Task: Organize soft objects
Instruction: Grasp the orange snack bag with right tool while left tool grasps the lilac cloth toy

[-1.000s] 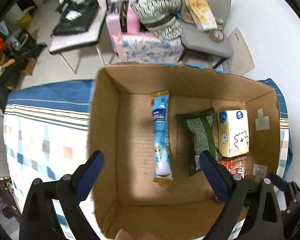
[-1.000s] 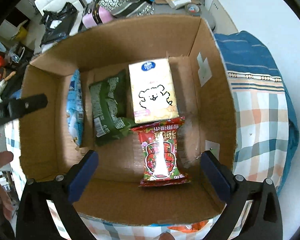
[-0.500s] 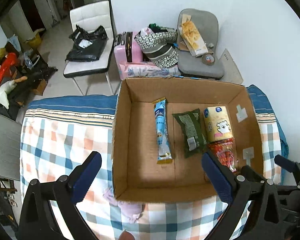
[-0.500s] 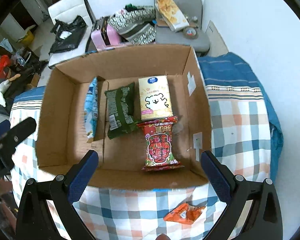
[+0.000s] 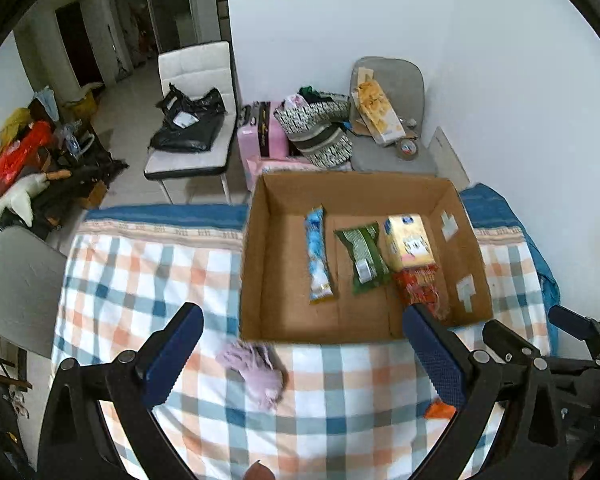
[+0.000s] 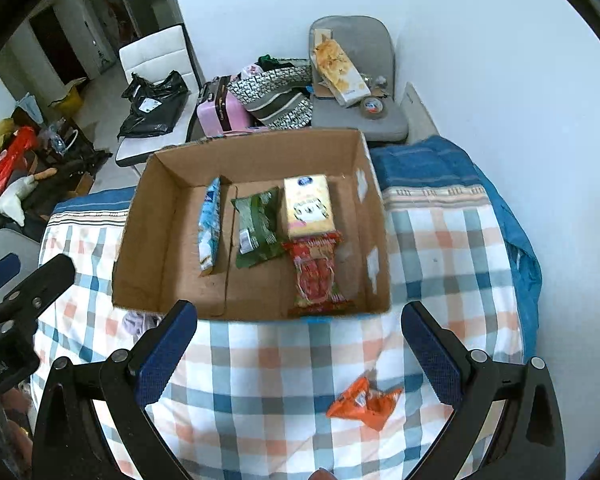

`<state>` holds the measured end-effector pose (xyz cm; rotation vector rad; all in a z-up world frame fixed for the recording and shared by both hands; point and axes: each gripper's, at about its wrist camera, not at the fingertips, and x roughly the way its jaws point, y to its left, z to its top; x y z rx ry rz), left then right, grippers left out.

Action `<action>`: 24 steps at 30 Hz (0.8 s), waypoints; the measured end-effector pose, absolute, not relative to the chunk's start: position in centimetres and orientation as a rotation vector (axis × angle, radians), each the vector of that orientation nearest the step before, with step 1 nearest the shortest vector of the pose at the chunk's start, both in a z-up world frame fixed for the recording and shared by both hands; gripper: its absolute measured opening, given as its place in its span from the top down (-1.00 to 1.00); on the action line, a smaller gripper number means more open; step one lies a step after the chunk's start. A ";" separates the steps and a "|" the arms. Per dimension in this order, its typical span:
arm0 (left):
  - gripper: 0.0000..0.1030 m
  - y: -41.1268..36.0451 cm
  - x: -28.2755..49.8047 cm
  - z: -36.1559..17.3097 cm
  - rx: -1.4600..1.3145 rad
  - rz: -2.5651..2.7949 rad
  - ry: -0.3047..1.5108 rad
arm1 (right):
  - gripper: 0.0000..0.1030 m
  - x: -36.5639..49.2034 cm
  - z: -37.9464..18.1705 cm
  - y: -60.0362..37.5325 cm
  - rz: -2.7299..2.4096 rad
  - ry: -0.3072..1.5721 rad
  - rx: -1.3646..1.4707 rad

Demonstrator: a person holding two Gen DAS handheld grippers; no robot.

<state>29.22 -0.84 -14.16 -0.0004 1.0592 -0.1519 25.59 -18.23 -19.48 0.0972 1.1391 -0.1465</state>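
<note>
Our left gripper (image 5: 300, 354) and right gripper (image 6: 300, 344) both wide open, empty, above checkered cloth (image 6: 440, 256) near cardboard box (image 6: 168, 216)

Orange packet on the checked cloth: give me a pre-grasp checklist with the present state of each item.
1. Right gripper open and empty: ok.
2. Orange packet lies apart from other things on the checked cloth: ok.
3. Packet lined up between the fingers: not ok, it sits toward the right finger.
4. Cardboard box has bare floor at its left side: ok.
5. Left gripper open, away from the packet: ok.
6. Lilac soft item still outside the box: not ok.
</note>
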 end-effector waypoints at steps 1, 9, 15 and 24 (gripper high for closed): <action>-0.99 -0.9 28.8 -14.6 -0.012 -0.163 1.076 | -1.00 25.1 -19.9 -18.8 -0.151 1.153 0.100; -0.99 -2.2 25.6 -22.8 -0.031 -0.140 1.251 | -1.00 20.8 -30.8 -26.5 -0.295 1.412 0.185; -0.99 -2.7 23.4 -29.3 -0.021 -0.109 1.398 | -1.00 19.1 -38.2 -26.9 -0.200 1.551 0.058; -0.99 -0.2 21.5 -34.3 -0.045 -0.030 1.530 | -0.72 18.7 -43.5 -23.1 -0.065 1.560 -0.278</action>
